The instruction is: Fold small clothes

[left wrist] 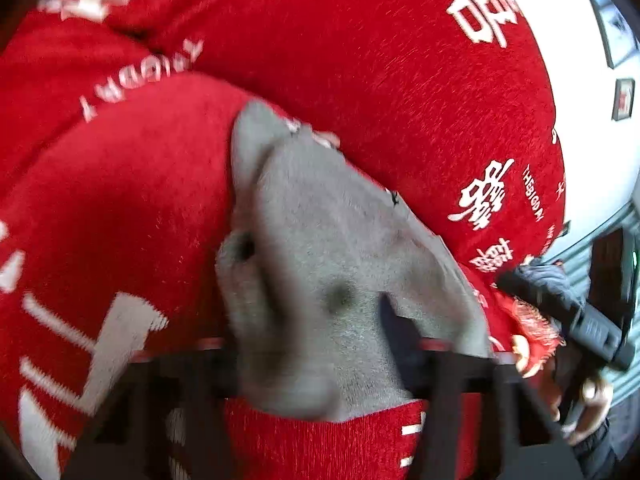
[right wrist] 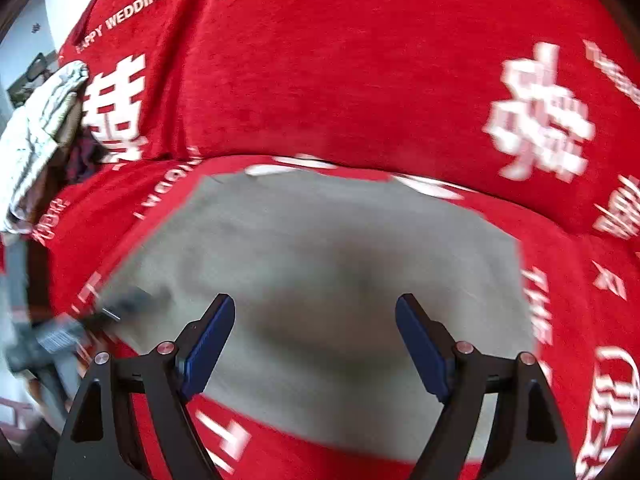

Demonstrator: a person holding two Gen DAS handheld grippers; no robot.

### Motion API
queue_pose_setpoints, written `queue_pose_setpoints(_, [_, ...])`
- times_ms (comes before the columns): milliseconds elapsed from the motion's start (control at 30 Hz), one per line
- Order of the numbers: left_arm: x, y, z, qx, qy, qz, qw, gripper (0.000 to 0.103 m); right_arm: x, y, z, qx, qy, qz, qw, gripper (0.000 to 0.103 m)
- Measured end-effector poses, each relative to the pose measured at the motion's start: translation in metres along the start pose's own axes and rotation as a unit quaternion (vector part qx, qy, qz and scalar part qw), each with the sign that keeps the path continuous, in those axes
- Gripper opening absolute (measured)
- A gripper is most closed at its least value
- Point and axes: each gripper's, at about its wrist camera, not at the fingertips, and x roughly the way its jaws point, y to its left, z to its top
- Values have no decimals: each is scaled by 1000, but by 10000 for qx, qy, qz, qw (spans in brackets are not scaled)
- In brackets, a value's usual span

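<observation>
A small grey garment (right wrist: 320, 240) lies mostly flat on a red cover (right wrist: 320, 80) printed with white characters. In the left wrist view one end of the grey garment (left wrist: 320, 240) is bunched up and rises between the fingers of my left gripper (left wrist: 316, 316). Its jaws stand narrow and are shut on the cloth. The cloth hides the left finger, and only the blue pad (left wrist: 394, 320) of the right finger shows. My right gripper (right wrist: 316, 320) hovers over the garment's near part, open, with nothing between its blue pads (right wrist: 212, 340). The right gripper (left wrist: 580, 320) also shows at the far right, blurred.
The red cover (left wrist: 360, 60) rises in a padded back behind the garment. A crumpled white-and-grey cloth (right wrist: 44, 120) lies at the cover's left end. A person's hand (left wrist: 592, 400) shows at the lower right, with a white wall (left wrist: 592, 80) behind.
</observation>
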Motion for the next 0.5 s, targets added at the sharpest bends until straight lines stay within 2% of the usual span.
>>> queue_pose_setpoints(67, [-2, 13, 2, -336, -21, -249, 9991, 29, 24, 14, 26, 76, 248, 251, 9993, 85])
queue_pose_setpoints(133, [-2, 20, 3, -445, -44, -302, 9985, 23, 48, 26, 46, 160, 482, 414, 9979, 85])
queue_pose_setpoints(267, [2, 5, 2, -134, -6, 9, 9999, 23, 107, 63, 83, 127, 982, 440, 9941, 85])
queue_pose_setpoints(400, [5, -1, 2, 14, 40, 252, 9997, 20, 152, 98, 101, 60, 1493, 593, 9870, 85])
queue_pose_setpoints(500, [6, -4, 2, 37, 63, 351, 9994, 20, 178, 120, 109, -192, 1722, 364, 9842, 85])
